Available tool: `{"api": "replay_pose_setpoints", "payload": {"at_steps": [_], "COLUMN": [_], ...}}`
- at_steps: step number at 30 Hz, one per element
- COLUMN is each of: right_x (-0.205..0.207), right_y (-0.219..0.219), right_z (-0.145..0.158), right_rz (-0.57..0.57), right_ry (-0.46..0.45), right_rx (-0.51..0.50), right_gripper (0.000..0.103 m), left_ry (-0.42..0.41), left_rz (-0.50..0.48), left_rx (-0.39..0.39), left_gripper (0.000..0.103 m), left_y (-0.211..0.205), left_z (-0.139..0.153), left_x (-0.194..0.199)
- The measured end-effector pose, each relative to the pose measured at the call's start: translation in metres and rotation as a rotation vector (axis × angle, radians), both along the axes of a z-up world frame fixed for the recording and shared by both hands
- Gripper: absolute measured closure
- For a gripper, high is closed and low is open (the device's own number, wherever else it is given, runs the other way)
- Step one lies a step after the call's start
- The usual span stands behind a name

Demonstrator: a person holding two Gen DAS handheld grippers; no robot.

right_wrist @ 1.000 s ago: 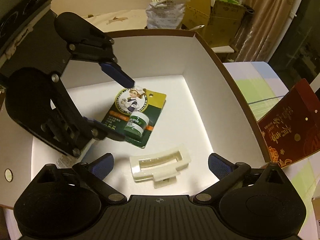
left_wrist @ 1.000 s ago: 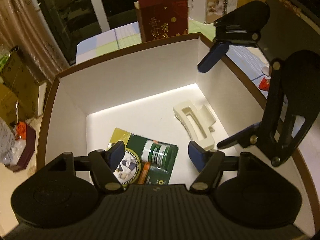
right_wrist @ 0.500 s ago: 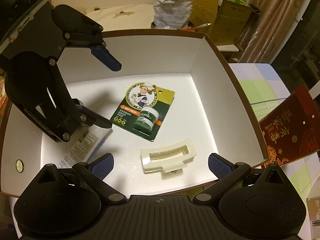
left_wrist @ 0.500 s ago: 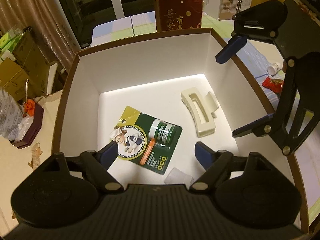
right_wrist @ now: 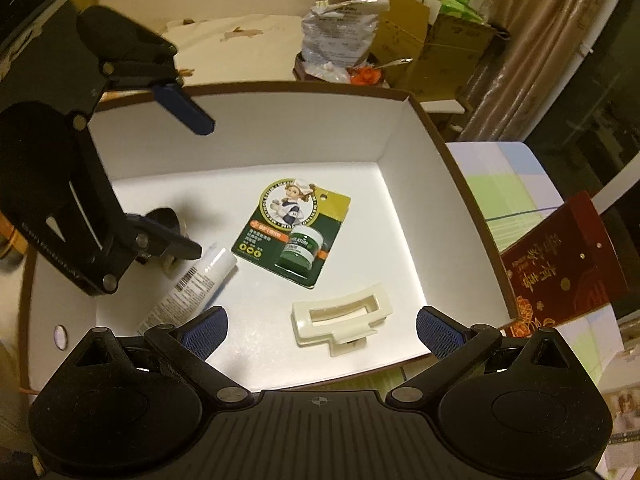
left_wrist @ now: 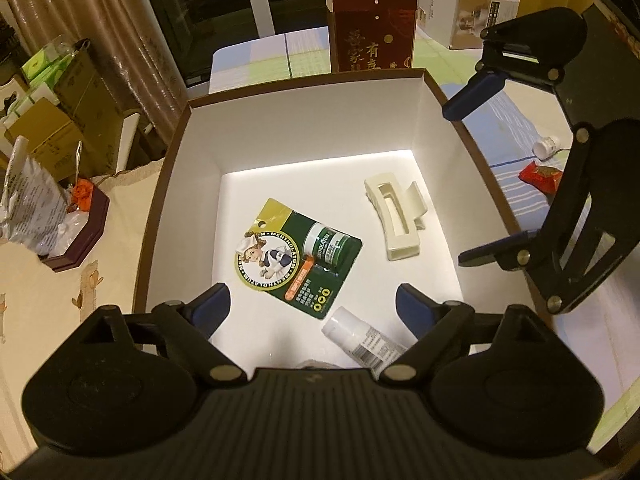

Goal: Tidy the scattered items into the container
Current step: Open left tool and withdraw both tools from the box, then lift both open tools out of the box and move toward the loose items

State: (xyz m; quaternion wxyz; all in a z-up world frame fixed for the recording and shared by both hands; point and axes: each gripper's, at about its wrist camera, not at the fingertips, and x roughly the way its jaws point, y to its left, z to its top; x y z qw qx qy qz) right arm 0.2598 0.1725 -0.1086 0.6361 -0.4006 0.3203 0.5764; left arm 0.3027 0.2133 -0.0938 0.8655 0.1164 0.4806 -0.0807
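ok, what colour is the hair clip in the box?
Cream, plain with no pattern. The hair clip shows best in the right wrist view, lying on the white floor of the box.

In the white box (right_wrist: 404, 152) lie a green card (right_wrist: 294, 232), a cream clip (right_wrist: 340, 316) and a white tube (right_wrist: 192, 288). The right gripper (right_wrist: 320, 330) gapes empty above the clip. The left gripper (right_wrist: 196, 188) spreads wide over the tube.
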Motion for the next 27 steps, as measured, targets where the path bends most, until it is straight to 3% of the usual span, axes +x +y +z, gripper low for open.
{"api": "replay_pose_setpoints", "payload": {"at_steps": [12,17,27], "right_x": [-0.021,-0.036,-0.067], "right_y": [-0.028,-0.048,-0.089], "right_z": [0.039,0.058,0.084], "right_rz": [-0.008,-0.028,-0.088], "right_ry": [-0.020,-0.054,-0.024], "right_rx": [0.059,0.114,0.182], "right_gripper": [0.000,0.000,0.000], "left_ry": [-0.016,-0.027,-0.031], "left_rz": [0.017,0.076,0.191], "left_rx": [-0.003,-0.004,-0.028], "left_gripper": [0.015,0.014,0.014], "left_y": [-0.016,-0.023,-0.032], "left_z": [0.038,0.057,0.086], "left_x": [-0.033,-0.051,-0.100]}}
